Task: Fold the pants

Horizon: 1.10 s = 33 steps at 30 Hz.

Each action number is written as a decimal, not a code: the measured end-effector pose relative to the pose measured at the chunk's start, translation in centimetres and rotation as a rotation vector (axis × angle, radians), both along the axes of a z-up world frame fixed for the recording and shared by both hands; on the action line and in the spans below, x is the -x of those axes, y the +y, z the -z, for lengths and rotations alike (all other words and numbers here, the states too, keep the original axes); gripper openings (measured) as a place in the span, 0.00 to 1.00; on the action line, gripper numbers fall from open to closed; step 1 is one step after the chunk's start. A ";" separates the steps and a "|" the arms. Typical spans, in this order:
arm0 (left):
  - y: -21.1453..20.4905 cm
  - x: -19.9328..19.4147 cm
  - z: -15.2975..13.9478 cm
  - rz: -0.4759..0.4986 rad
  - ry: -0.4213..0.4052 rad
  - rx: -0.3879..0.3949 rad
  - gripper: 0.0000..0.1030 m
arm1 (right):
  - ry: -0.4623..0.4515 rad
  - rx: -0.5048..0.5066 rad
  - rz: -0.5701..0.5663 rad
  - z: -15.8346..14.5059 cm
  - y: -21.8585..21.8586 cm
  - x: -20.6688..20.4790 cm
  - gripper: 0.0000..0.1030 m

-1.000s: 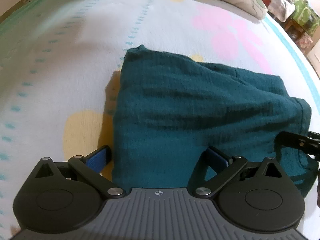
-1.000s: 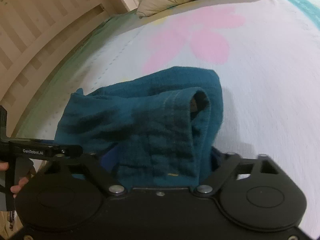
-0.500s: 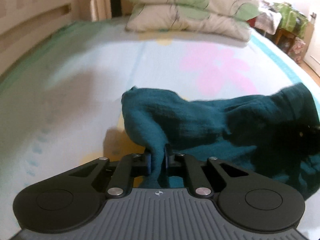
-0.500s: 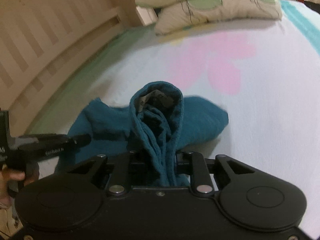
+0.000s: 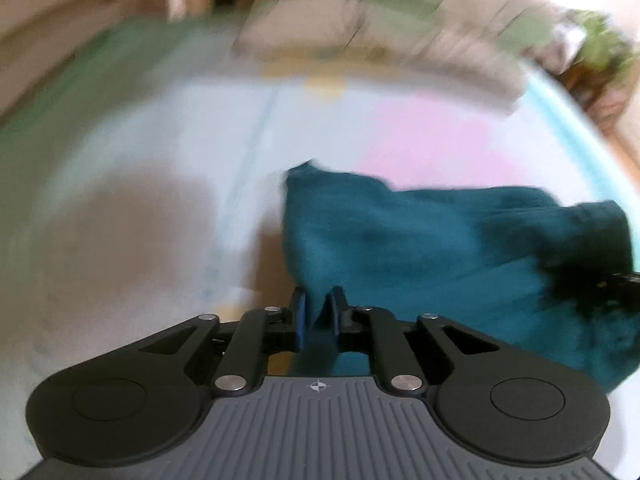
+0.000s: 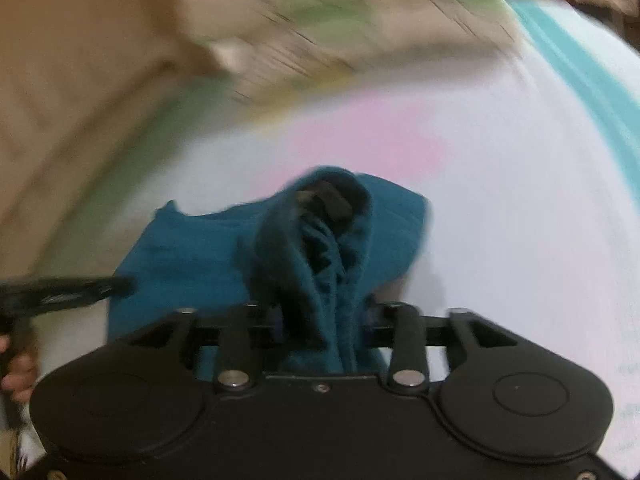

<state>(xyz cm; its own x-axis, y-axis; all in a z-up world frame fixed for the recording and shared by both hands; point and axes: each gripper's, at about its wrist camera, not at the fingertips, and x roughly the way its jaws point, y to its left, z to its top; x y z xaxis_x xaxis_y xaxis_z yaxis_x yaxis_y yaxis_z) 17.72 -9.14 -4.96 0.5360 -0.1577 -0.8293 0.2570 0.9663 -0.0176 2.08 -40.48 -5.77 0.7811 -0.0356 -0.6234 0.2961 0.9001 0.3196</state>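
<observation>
Left wrist view: your left hand-held gripper [image 5: 318, 316] is pinching the near left edge of the teal pants [image 5: 440, 248], with its two blue pads nearly together and a thin fold of cloth pressed between them. Its jaws are easing apart only slightly. The pants are lying on the bed [image 5: 160, 208], spreading to the right of this gripper, with the far left corner pointing toward the blurred pillows [image 5: 380, 28]. At the right edge, the dark tip of your right hand-held gripper [image 5: 616, 280] is meeting the bunched cloth.

Right wrist view: your right hand-held gripper [image 6: 324, 320] is standing about half open, with its jaws opening. A thick bunch of the pants [image 6: 312, 264] is rising between the fingers, and its gathered top is curling over on the far side. You cannot tell from this blurred view whether the pads are pressing on the cloth. The rest of the pants is lying flat to the left on the bed [image 6: 500, 200]. Your left hand-held gripper [image 6: 80, 288] is reaching the cloth's left edge, held by a hand [image 6: 18, 372] at the left border.
</observation>
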 end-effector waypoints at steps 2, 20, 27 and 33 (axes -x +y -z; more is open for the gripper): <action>0.7 -0.2 2.1 -0.037 0.043 -0.047 0.14 | 0.049 -0.045 0.071 1.8 -1.6 -0.2 0.48; 0.0 6.4 -2.4 0.048 -0.207 -0.061 0.13 | -0.195 0.213 -0.046 -3.1 6.0 5.2 0.36; -1.7 6.4 2.7 0.179 -0.042 -0.123 0.14 | 0.008 0.246 -0.129 1.7 9.3 4.8 0.33; -1.3 5.8 2.9 0.175 -0.064 -0.129 0.13 | 0.040 0.203 -0.106 2.9 8.6 4.9 0.29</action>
<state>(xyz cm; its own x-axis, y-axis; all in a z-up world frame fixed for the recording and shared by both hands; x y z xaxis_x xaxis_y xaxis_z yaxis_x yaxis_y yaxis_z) 11.97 -10.45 -7.84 0.5616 -0.1477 -0.8141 0.4175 0.9001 0.1247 -2.82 -31.88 -8.62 0.7620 -0.0822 -0.6423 0.2052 0.9714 0.1191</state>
